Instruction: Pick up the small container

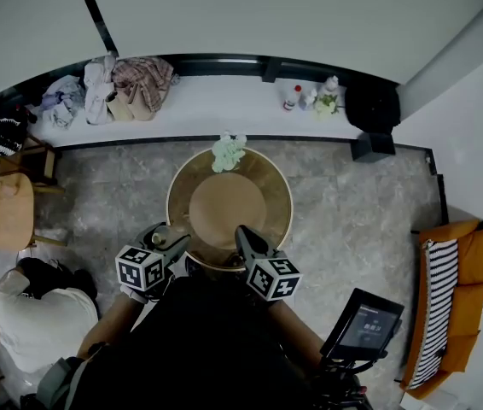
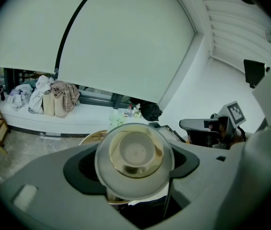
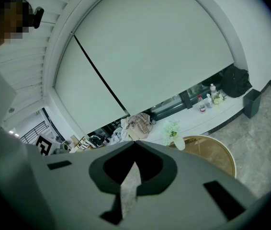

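Our left claw [image 1: 173, 239] is closed on the container [image 1: 161, 237]. In the head view it sits at the near left rim of the table [image 1: 284, 196]. We judge that the container is already lifted, because it hangs at the rim and not on the top. The right claw [image 1: 243, 233] waits at the near rim, a little to the right. Probably it stays out because one claw is enough for so small a thing. The flowers [image 1: 228, 150] stand at the far rim, well apart from both claws, so they do not disturb the lift.

In the left gripper view, the left claw [image 2: 133, 167] has its jaws pressed on both sides of the container [image 2: 135, 150]. We see the container end-on, round and clear, and it covers the gap fully. The claw points at the far wall and not down at the table, which agrees with a raised hold.

In the right gripper view, the right claw [image 3: 134, 145] is empty. Its tips meet, and only a thin slit of floor shows between the jaws. Beyond it on the right lies the table [image 3: 224, 153] with the flowers [image 3: 173, 128].
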A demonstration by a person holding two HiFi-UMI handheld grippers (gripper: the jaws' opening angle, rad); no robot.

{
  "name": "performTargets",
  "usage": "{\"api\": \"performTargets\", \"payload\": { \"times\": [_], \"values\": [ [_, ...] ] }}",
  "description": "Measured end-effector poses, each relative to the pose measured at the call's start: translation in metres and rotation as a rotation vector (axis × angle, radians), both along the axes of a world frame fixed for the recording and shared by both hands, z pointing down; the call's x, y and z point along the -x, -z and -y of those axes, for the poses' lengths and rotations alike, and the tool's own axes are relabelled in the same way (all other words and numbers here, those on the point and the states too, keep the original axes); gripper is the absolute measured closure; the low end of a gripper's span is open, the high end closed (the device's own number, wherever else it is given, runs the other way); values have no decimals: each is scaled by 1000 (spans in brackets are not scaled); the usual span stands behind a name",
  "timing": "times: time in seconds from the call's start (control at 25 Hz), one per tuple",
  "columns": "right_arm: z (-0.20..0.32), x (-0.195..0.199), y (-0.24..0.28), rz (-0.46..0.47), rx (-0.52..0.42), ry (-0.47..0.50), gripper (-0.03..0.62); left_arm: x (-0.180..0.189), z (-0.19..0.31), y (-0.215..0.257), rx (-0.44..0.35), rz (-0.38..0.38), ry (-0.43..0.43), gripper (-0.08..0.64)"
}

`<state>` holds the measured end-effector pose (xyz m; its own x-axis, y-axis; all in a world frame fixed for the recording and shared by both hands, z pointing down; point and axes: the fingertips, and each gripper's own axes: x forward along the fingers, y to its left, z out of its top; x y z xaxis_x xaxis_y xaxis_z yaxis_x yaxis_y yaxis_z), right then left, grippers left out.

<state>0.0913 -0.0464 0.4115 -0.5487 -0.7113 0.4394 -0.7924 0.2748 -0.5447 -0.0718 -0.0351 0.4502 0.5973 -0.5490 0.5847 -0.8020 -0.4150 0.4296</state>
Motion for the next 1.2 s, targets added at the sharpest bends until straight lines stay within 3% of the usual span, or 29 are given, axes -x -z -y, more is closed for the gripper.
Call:
{"api": "performTargets", "payload": {
  "times": [0.32,0.56,1.2],
  "values": [
    [-2,-1,-1,3,6,1,586,-5,2,5,-25,-1,-15,224],
    [-1,-4,-2,-4,3,-3,586,-8,5,13,-75,-57,5,224],
    [-4,-4,-4,-9,8,-3,586,-5,5,11,-75,-20,3,224]
  ]
}}
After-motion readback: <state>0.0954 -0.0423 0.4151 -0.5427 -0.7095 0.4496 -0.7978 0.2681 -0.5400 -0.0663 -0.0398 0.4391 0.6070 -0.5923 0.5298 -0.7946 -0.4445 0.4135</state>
